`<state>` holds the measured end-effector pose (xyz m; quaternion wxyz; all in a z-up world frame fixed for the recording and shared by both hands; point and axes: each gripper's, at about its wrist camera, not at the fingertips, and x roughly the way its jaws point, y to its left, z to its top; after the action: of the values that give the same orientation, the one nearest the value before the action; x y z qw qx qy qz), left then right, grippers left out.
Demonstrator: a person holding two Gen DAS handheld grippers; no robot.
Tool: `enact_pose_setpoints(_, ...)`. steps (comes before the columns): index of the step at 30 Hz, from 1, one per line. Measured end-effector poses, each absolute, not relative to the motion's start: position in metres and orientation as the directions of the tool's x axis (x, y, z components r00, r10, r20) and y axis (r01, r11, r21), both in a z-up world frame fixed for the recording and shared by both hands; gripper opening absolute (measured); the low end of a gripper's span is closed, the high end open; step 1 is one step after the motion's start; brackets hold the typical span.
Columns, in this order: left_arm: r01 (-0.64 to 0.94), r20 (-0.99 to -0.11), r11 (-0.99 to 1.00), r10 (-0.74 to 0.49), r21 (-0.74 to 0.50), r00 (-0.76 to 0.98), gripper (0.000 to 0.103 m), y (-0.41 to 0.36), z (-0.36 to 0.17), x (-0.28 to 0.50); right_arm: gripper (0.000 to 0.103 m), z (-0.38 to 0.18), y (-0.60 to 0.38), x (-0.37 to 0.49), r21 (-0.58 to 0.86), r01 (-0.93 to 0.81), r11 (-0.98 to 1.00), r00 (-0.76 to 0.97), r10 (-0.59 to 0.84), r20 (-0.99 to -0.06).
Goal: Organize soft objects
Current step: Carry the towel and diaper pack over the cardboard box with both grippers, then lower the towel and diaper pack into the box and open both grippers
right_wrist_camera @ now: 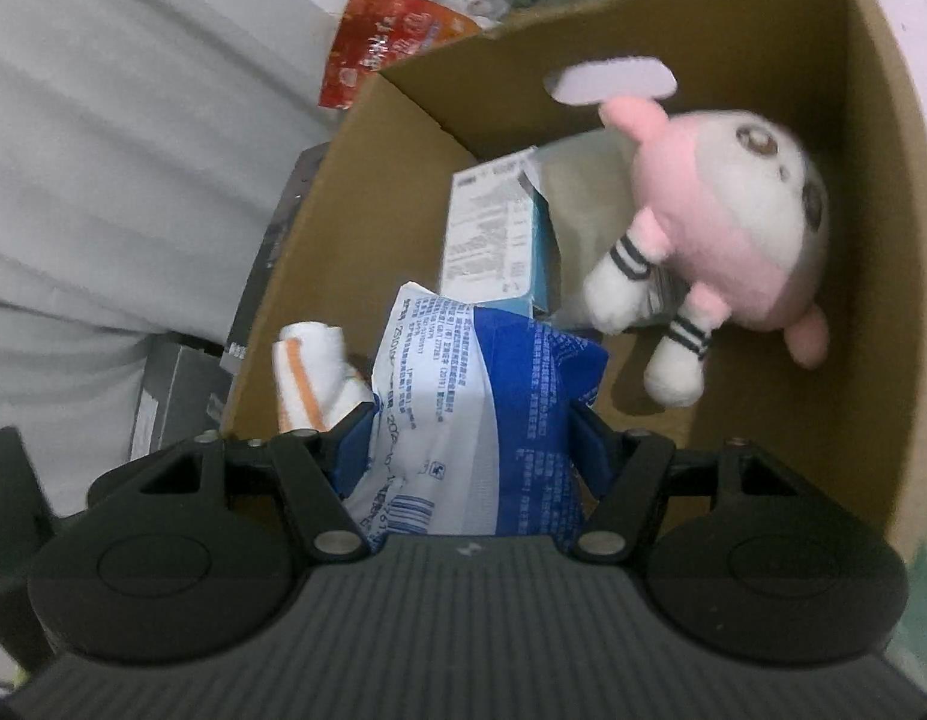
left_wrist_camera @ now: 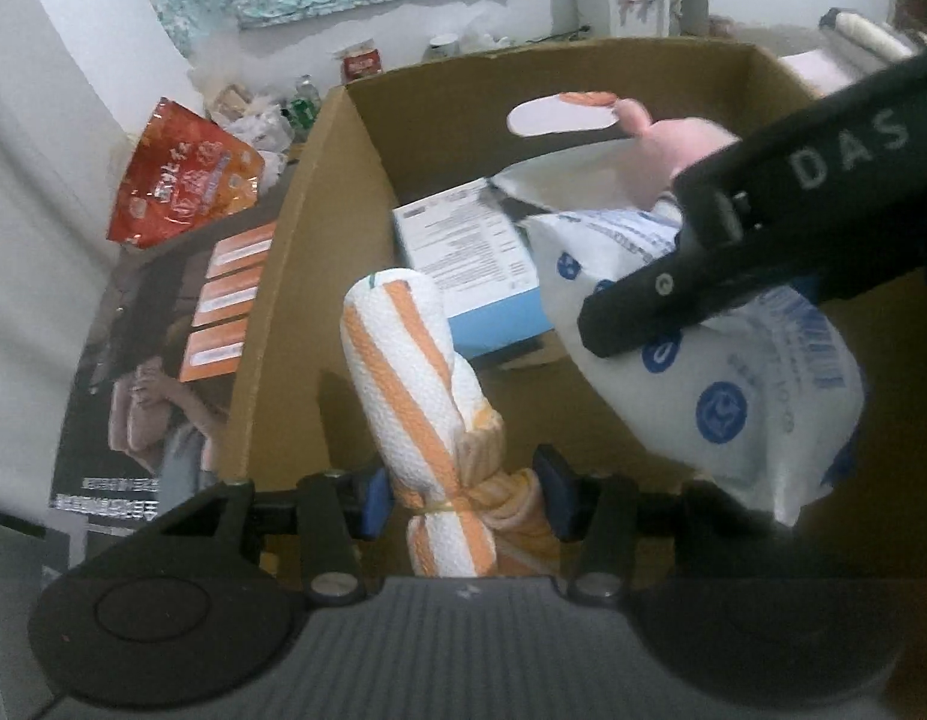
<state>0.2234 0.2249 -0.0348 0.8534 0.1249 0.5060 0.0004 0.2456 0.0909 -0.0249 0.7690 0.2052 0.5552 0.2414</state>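
Striped towel roll [left_wrist_camera: 415, 384]: over the cardboard box [left_wrist_camera: 583, 78], clenched in left gripper [left_wrist_camera: 463, 495] fingers.
Blue-white soft pack [right_wrist_camera: 481, 414]: grasped by right gripper [right_wrist_camera: 469, 444].
Pink plush [right_wrist_camera: 727, 228]: lying inside box.

One cardboard box [left_wrist_camera: 583, 78], open at top. Inside it: 1 rolled towel [left_wrist_camera: 415, 372], white w/ orange stripes; 1 blue-and-white plastic pack [left_wrist_camera: 733, 372]; 1 pink-and-white plush toy [right_wrist_camera: 739, 222]; 1 white-and-blue carton [left_wrist_camera: 469, 252] w/ printed text. Outside the box, just past its left wall: 1 red snack bag [left_wrist_camera: 181, 180] and 1 dark printed box [left_wrist_camera: 157, 372] w/ 3 orange labels. Two grippers total: 1 left gripper [left_wrist_camera: 463, 495], 1 right gripper [right_wrist_camera: 469, 444].
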Motion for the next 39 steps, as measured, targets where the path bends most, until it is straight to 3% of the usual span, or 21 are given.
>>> enact_pose_setpoints(10,0.118,-0.847,0.951,0.193,0.286,0.495,0.062,0.23,-0.031,0.22,0.067,-0.06,0.1,0.254,0.61,-0.064,0.79,0.257,0.604,-0.755)
enact_pose_setpoints(16,0.088,-0.849,0.975,0.133,0.206,0.512,0.074,0.24,-0.013,0.213,0.068,-0.068,0.099,0.25,0.613,-0.035,0.789,0.249,0.601,-0.759)
enact_pose_setpoints(25,0.057,-0.844,0.985,0.11,0.164,0.526,0.077,0.243,0.004,0.201,0.074,-0.077,0.115,0.249,0.705,-0.015,0.709,0.171,0.696,-0.697)
enact_pose_setpoints(32,0.047,-0.846,0.985,0.118,0.167,0.52,0.078,0.237,0.004,0.193,0.08,-0.049,0.093,0.246,0.734,-0.021,0.679,0.218,0.72,-0.659)
enact_pose_setpoints(39,0.035,-0.817,0.99,0.091,0.135,0.569,0.079,0.223,0.032,0.173,0.08,0.01,0.046,0.225,0.797,-0.125,0.591,0.285,0.79,-0.542)
